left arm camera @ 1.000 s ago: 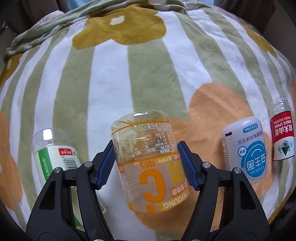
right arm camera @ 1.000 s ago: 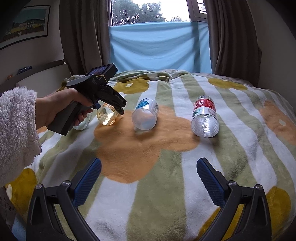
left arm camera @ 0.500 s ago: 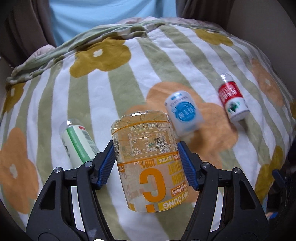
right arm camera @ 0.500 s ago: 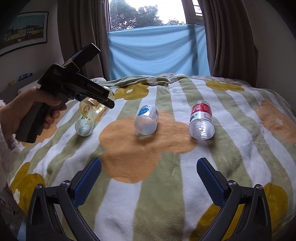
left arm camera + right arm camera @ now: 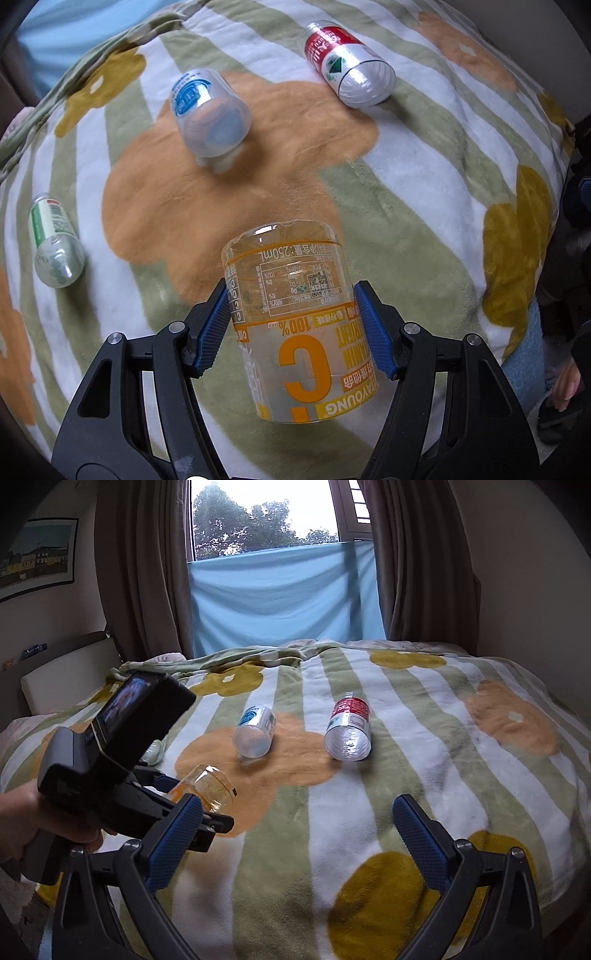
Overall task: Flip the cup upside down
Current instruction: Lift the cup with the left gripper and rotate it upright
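Note:
My left gripper (image 5: pixel 293 326) is shut on a clear plastic cup with an orange label (image 5: pixel 295 325) and holds it in the air above the blanket, its printing upside down in the left wrist view. The same cup (image 5: pixel 207 786) and the left gripper (image 5: pixel 195 812) show at the left of the right wrist view, low over the bed. My right gripper (image 5: pixel 295 849) is open and empty above the near part of the bed.
Three other cups lie on their sides on the striped flower blanket (image 5: pixel 424 738): a blue-label one (image 5: pixel 207 110), a red-label one (image 5: pixel 347 62) and a green-label one (image 5: pixel 53 243). A curtained window stands behind the bed.
My left gripper has carried the orange-label cup up off the blanket, then toward the near side of the bed and lower. The right gripper has stayed open and still.

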`<action>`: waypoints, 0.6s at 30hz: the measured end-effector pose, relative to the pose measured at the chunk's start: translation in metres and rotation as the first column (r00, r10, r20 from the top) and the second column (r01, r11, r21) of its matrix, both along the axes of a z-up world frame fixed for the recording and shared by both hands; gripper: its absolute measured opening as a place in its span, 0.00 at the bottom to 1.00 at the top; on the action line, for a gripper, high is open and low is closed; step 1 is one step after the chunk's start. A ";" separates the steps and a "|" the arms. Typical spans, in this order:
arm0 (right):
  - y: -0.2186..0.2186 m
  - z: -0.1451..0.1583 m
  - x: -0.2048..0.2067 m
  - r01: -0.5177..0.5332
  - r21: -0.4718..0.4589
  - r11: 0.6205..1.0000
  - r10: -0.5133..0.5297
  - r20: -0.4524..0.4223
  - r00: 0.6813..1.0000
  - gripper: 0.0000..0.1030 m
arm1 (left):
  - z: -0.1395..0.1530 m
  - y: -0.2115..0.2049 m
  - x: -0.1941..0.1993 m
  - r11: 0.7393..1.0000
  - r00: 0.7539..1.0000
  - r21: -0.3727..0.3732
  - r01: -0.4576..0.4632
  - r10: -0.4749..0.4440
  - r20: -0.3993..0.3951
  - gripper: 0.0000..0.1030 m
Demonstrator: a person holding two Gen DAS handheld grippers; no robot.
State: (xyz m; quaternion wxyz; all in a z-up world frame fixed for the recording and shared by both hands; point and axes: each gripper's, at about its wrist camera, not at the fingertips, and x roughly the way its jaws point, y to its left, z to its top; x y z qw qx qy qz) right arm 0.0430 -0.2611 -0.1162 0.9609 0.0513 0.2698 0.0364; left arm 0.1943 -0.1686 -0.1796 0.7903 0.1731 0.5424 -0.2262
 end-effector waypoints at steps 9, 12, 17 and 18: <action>-0.009 -0.002 -0.003 0.014 0.026 1.000 -0.013 -0.017 1.000 1.00 | -0.001 0.000 -0.001 1.000 1.000 -0.001 -0.016 0.016 -0.009 0.91; -0.008 -0.001 -0.004 0.011 0.031 0.999 -0.010 -0.017 1.000 1.00 | 0.000 0.003 -0.002 0.999 1.000 -0.019 -0.028 0.029 0.001 1.00; -0.007 0.001 -0.003 0.008 0.024 1.000 -0.008 -0.020 1.000 1.00 | 0.007 0.015 -0.009 0.998 0.999 -0.042 -0.051 0.051 0.007 1.00; -0.007 0.004 -0.001 -0.001 0.021 1.000 0.002 -0.024 1.000 1.00 | 0.009 0.018 -0.012 0.997 0.999 -0.051 -0.050 0.050 0.006 1.00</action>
